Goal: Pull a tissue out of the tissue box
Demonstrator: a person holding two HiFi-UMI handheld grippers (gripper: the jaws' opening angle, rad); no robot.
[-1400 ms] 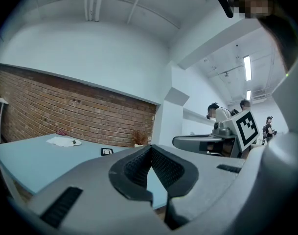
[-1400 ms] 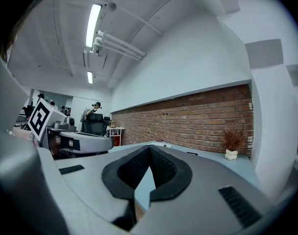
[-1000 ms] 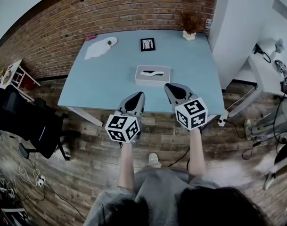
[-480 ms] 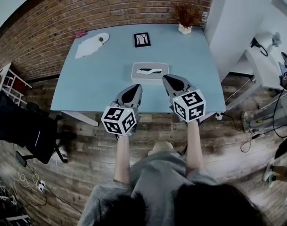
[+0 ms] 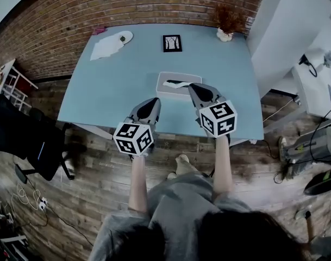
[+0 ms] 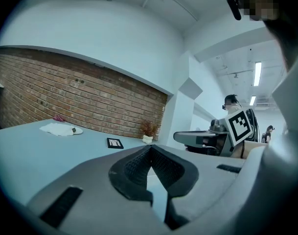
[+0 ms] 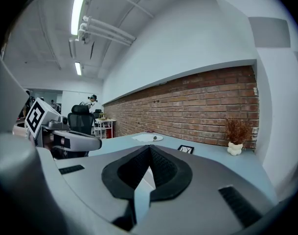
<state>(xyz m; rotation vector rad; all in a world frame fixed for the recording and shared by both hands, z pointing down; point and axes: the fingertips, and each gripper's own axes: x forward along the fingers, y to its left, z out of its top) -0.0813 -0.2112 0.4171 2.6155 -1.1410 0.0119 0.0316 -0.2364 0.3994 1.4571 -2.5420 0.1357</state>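
Blue table point(image 5: 100, 91) bears the tissue box point(image 5: 178, 85), seen only from your head; your left gripper point(image 6: 149, 149) and right gripper point(image 7: 149, 149) views show jaws together.

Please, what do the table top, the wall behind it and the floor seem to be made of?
Table top: a smooth, matte light-blue surface, probably painted or laminated board, since no grain shows.
Wall: bare red-brown brick, with pale mortar lines between the courses.
Floor: wood planks or wood-look laminate, judging by the brown boards with grain and seams.
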